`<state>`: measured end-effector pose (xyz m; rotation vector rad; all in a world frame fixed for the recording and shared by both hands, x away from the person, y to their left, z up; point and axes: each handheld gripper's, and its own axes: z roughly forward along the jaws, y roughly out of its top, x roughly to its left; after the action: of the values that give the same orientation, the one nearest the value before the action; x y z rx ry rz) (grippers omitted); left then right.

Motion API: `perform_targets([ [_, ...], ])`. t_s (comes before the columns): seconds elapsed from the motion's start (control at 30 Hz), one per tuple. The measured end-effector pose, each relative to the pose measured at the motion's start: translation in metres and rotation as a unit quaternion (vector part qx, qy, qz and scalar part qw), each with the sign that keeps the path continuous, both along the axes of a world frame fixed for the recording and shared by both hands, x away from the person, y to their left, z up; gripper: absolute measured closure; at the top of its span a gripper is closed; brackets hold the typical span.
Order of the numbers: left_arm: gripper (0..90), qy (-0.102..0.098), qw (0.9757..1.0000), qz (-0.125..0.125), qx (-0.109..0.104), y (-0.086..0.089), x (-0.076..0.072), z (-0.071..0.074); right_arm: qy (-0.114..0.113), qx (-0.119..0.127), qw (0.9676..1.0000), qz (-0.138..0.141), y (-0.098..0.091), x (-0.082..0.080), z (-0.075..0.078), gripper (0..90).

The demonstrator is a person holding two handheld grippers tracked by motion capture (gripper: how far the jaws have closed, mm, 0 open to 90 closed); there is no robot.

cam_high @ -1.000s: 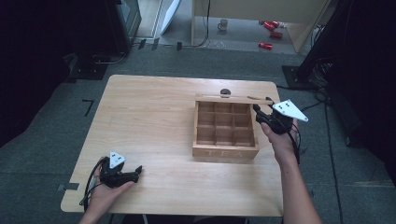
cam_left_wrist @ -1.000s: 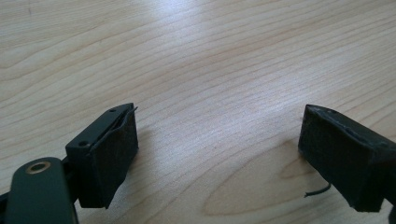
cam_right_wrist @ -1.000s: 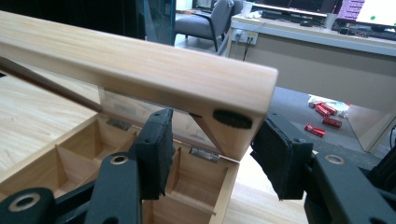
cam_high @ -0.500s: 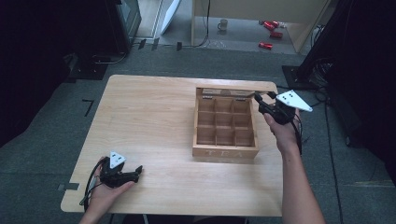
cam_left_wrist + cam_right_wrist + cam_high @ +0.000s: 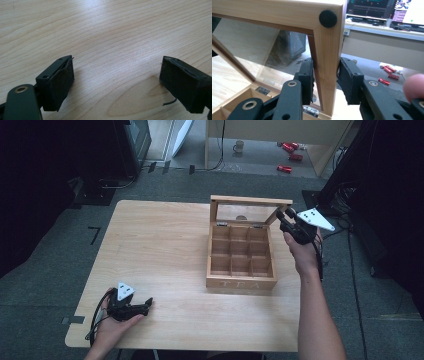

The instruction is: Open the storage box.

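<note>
A wooden tea box [image 5: 241,262] sits right of centre on a pale wooden surface [image 5: 160,245], its nine compartments apparently empty. Its glass-paned lid [image 5: 250,207] stands nearly upright at the far edge, hinged open. The right tongs [image 5: 283,217] have just been closing and now pinch the lid's right-hand frame rail — in the right gripper view the two black pads [image 5: 308,75] press on either side of the wood, below a round black bumper [image 5: 328,18] at the lid's corner. The left tongs [image 5: 145,304] rest on the surface at the near left corner, well apart from the box, spread wide with nothing between them but bare wood grain. The opening looks largely done: the lid is raised, and what seems left is to tip it fully back or let go. Hard to make out: the depths of the compartments lie in shadow, the hinges are partly hidden, and lettering on the near wall is too small to read surely — perhaps "TEA".
</note>
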<state>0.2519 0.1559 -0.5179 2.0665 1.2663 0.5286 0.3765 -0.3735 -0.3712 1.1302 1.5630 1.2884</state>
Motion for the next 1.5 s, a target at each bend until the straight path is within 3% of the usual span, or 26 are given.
perform_targets([
  [0.83,13.4,-0.001,1.0000,0.003,0.004,0.000,-0.002,0.000,0.033,0.025,0.9990,-0.020,0.000,0.047,0.018,66.9],
  [1.5,13.4,-0.002,1.0000,0.003,0.003,0.000,-0.002,0.000,0.072,0.051,0.9956,-0.032,-0.002,0.090,0.025,67.2],
])
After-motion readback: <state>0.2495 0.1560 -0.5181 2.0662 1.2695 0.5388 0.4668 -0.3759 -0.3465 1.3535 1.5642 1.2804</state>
